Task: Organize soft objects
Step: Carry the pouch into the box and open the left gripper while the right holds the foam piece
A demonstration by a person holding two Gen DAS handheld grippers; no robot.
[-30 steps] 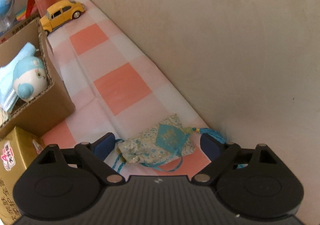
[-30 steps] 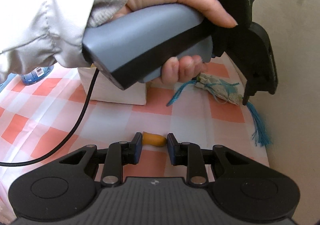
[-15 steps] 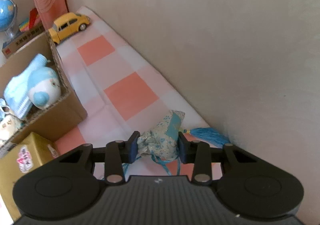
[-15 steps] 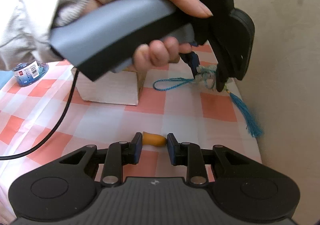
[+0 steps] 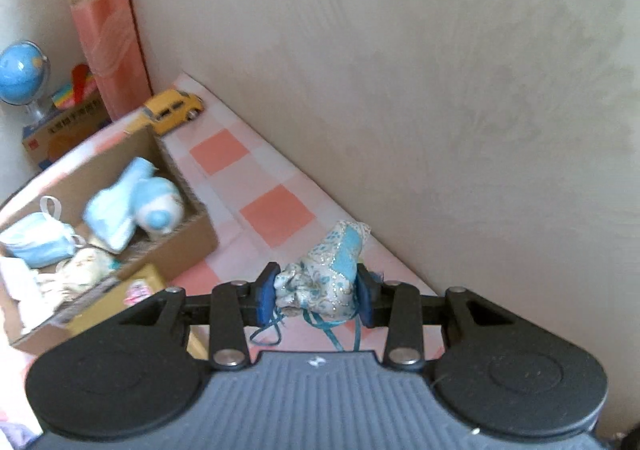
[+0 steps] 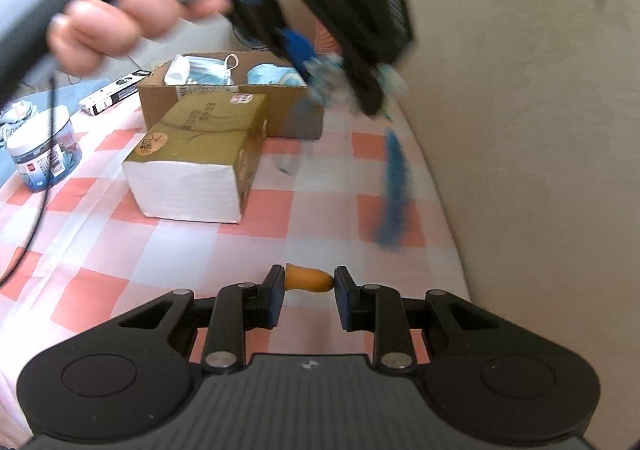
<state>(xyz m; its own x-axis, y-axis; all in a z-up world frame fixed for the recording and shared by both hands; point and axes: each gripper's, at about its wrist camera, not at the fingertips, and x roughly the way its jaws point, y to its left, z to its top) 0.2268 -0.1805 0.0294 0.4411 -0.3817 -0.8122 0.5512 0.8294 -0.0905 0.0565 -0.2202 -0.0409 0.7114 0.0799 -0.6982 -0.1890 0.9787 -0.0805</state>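
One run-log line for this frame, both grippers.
left gripper: jaws just closed on sachet, lifted | right gripper: shut, orange piece beyond tips | cardboard box: holds soft items

Each gripper, the left gripper (image 5: pixel 316 292) and right gripper (image 6: pixel 309 296), has a ribbed grey-black body, two round black side discs, silver screws on black linkages, blue-padded fingers (image 5: pixel 266 292), and a small white centre mark.

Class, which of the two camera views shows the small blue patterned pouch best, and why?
The left wrist view: the pouch sits sharp and near, pinched between the left gripper's pads. In the right wrist view the pouch is a small motion-blurred patch under the dark gripper body, though only that view shows its blue tassel hanging down.
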